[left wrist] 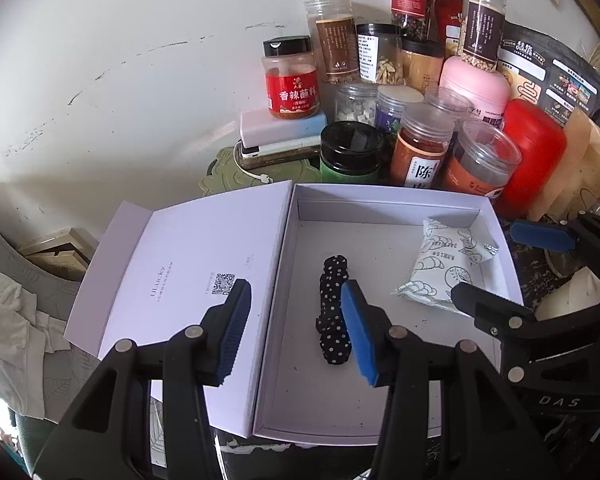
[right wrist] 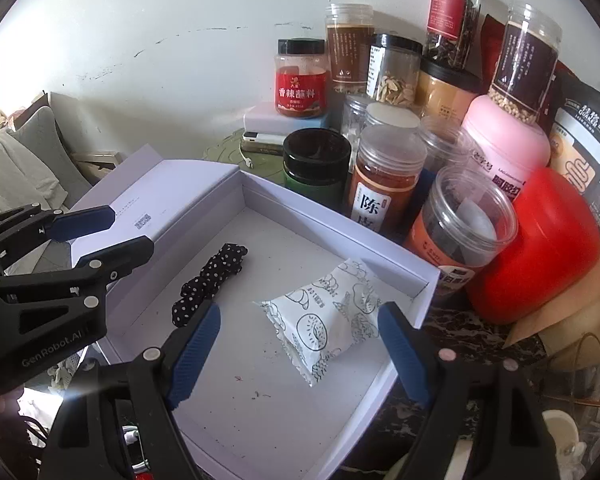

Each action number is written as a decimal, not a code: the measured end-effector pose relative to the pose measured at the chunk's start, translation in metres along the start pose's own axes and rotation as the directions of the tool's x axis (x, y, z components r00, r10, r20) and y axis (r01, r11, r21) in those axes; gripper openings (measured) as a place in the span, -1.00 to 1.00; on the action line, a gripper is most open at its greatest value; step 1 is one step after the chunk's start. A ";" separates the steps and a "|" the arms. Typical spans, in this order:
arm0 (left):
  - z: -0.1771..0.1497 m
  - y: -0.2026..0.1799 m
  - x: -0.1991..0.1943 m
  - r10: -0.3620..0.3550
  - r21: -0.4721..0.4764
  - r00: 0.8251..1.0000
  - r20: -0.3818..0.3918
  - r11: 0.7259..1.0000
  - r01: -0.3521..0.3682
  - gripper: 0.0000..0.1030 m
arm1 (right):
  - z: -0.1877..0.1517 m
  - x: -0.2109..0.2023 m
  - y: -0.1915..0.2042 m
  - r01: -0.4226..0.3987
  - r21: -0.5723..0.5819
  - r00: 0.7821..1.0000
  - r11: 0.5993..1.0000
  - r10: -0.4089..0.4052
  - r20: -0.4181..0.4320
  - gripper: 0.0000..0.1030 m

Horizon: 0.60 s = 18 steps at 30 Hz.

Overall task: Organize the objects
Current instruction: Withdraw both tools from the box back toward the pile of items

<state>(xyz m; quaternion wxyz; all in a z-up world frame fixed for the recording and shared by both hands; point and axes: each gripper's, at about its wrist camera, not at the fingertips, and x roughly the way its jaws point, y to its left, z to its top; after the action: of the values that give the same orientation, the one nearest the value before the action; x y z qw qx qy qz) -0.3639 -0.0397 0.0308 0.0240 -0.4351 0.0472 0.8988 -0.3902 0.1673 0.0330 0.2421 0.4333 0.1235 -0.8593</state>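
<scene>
Right now both tongs hang over the open white box (left wrist: pixel 384 196) w/ nothing held. Left gripper (left wrist: pixel 296 328) has its jaws spread wide, straddling the box's left wall, one pad over the flipped-back lid (left wrist: pixel 188 248), the other over the polka-dot scrunchie (left wrist: pixel 334 304). Right gripper (right wrist: pixel 300 352) is also spread, its pads either side of the snack packet (right wrist: pixel 328 316) from above, not touching it as far as I can tell. Prob. the lid's folded flat to the left so both tools can reach in. Scrunchie lies stretched out on the box floor, left-centre; its long axis runs front-to-back in the left wrist view, far end toward the jars (left wrist: pixel 416 148) crowded along the box's back edge. Packet sits in the right-rear part, apart from the scrunchie, tilted, one corner propped toward the right wall; its long axis runs diagonal, approx. from front-left to the back-right corner. I'd guess the packet is next for a pinch.
</scene>
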 end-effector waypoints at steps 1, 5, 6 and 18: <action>0.000 0.000 -0.005 0.000 -0.001 1.000 0.006 1.000 0.000 -0.12 | 0.000 -0.005 0.000 0.000 -0.002 1.000 1.000 0.000 0.007 0.58; -0.001 0.001 -0.027 0.003 -0.005 1.000 0.031 1.000 -0.002 -0.12 | -0.001 -0.024 0.002 -0.001 -0.008 0.999 1.000 0.001 0.033 0.58; -0.001 0.001 -0.033 0.003 -0.005 0.999 0.037 1.000 -0.003 -0.12 | -0.001 -0.029 0.002 0.001 -0.012 0.999 1.000 0.000 0.040 0.58; -0.015 -0.007 -0.099 0.015 -0.002 0.995 0.094 1.000 -0.014 -0.12 | -0.011 -0.089 0.011 0.011 -0.035 0.994 0.999 -0.007 0.106 0.58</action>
<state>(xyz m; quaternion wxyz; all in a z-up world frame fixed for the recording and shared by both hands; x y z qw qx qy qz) -0.2904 -0.0344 0.0988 0.0193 -0.3919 0.0484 0.9185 -0.3321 0.1904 0.0977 0.2522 0.3821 0.1276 -0.8799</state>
